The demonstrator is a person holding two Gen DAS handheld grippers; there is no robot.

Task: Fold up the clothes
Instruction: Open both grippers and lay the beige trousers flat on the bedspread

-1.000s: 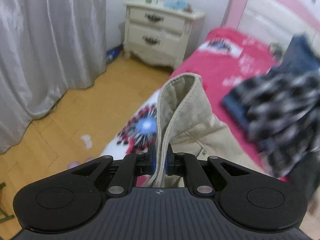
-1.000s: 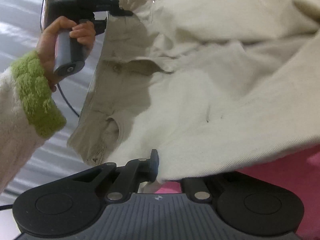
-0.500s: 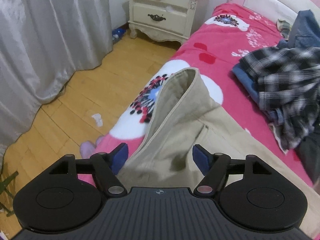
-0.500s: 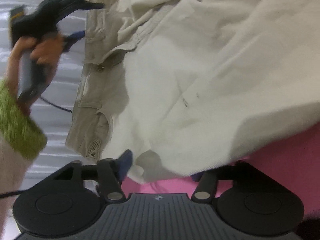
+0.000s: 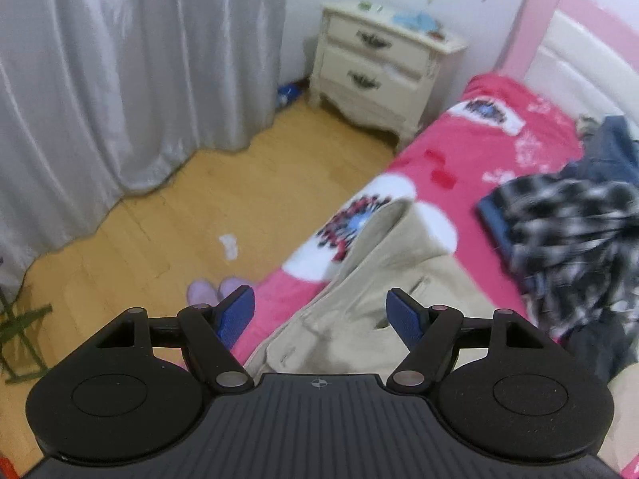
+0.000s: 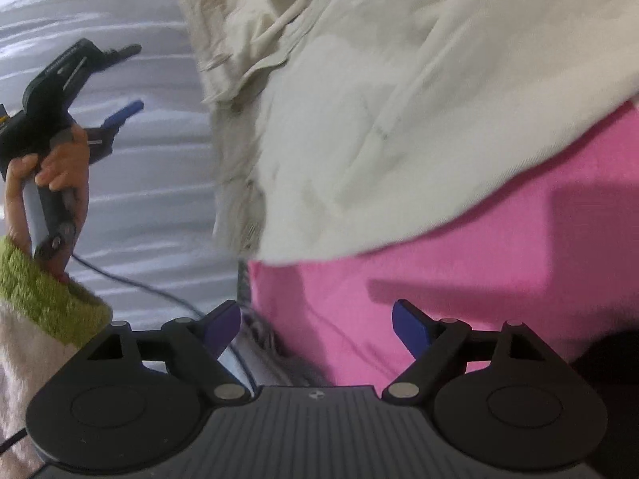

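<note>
Two slippers [image 5: 215, 290] on the floor—plaid shirt [image 5: 571, 235] beside the beige trousers [image 5: 383, 279].

Soft, even indoor light fills both views, bright enough to show colour, with no hard glare. The grey curtain [image 5: 120, 92] carries a satin sheen along its folds. In the left wrist view the checked shirt [image 5: 575, 239] is smeared by motion blur, and the nightstand [image 5: 383, 64] looks soft. In the right wrist view the beige trousers [image 6: 399, 99] are blurred and throw a dark shadow on the pink bedspread [image 6: 499, 279]. Fisheye distortion bends the edges, and the corners darken.
</note>
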